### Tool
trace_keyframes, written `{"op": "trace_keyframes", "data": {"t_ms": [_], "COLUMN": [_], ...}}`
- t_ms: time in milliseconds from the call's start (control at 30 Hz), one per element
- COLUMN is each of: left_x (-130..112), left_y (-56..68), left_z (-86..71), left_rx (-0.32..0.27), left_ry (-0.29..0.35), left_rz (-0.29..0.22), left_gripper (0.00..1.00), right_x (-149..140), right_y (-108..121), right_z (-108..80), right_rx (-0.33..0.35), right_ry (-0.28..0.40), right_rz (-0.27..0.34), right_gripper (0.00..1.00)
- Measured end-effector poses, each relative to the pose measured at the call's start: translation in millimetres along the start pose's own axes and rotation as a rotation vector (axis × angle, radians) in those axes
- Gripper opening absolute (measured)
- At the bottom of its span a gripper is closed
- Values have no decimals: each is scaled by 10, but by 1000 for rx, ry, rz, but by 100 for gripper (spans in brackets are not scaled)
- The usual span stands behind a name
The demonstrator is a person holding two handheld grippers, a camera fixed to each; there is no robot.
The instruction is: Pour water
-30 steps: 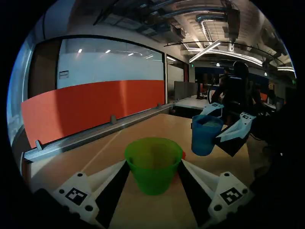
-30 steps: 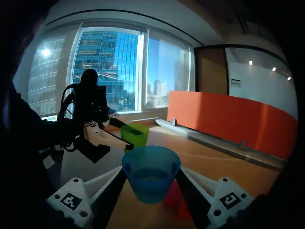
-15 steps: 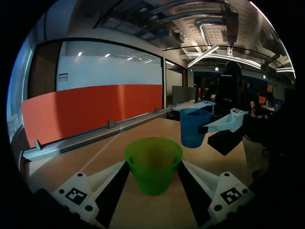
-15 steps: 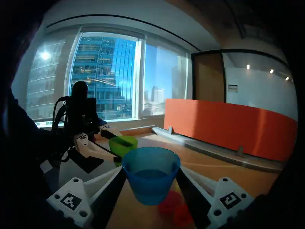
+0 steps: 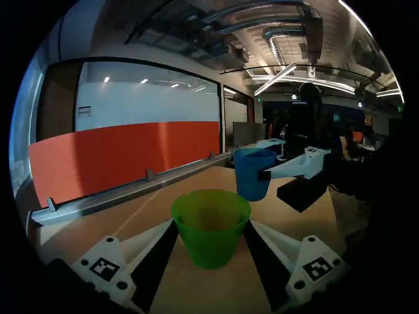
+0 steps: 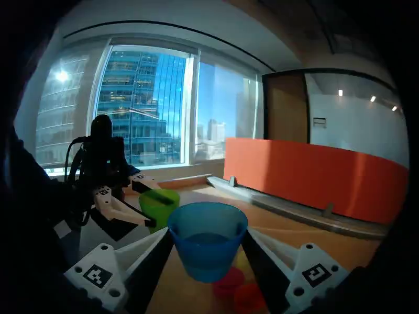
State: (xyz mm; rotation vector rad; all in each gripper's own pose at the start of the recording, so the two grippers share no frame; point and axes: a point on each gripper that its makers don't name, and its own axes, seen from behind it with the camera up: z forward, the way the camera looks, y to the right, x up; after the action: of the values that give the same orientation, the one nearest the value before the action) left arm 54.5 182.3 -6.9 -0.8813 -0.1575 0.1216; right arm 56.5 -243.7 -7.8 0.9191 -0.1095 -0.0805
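In the left gripper view my left gripper (image 5: 211, 238) is shut on an upright green cup (image 5: 210, 226) held above the wooden table (image 5: 152, 209). Behind it and to the right hangs the blue cup (image 5: 252, 172), held higher by the right gripper (image 5: 293, 172). In the right gripper view my right gripper (image 6: 207, 251) is shut on that blue cup (image 6: 207, 247), which is upright with water in it. The green cup (image 6: 157, 205) sits lower left there, in the left gripper (image 6: 125, 206).
An orange partition (image 5: 120, 154) with a metal rail runs along the table's far side. Red round objects (image 6: 238, 288) lie on the table below the blue cup. Tall windows (image 6: 146, 104) face buildings. A person's dark sleeve (image 6: 31, 209) is at the left.
The blue cup has risen and moved closer to the green cup, drifting left in the left gripper view. The green cup has dropped lower left in the right gripper view.
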Motion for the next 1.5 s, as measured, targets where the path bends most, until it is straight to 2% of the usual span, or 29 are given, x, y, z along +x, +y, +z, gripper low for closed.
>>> {"op": "trace_keyframes", "data": {"t_ms": [300, 500, 1000, 1500], "left_x": [19, 25, 32, 52], "left_y": [77, 134, 268, 402], "left_z": [-24, -25, 25, 59], "left_rx": [-11, -23, -49, -77], "left_ry": [4, 9, 19, 25], "left_rz": [18, 18, 12, 2], "left_gripper": [85, 85, 84, 85], "right_x": [102, 143, 322, 633], "right_y": [38, 46, 105, 152], "right_z": [27, 43, 95, 131], "right_rx": [-5, -1, -21, -37], "right_ry": [0, -4, -10, 10], "right_rz": [-23, -60, -208, -350], "right_gripper": [89, 89, 89, 89]}}
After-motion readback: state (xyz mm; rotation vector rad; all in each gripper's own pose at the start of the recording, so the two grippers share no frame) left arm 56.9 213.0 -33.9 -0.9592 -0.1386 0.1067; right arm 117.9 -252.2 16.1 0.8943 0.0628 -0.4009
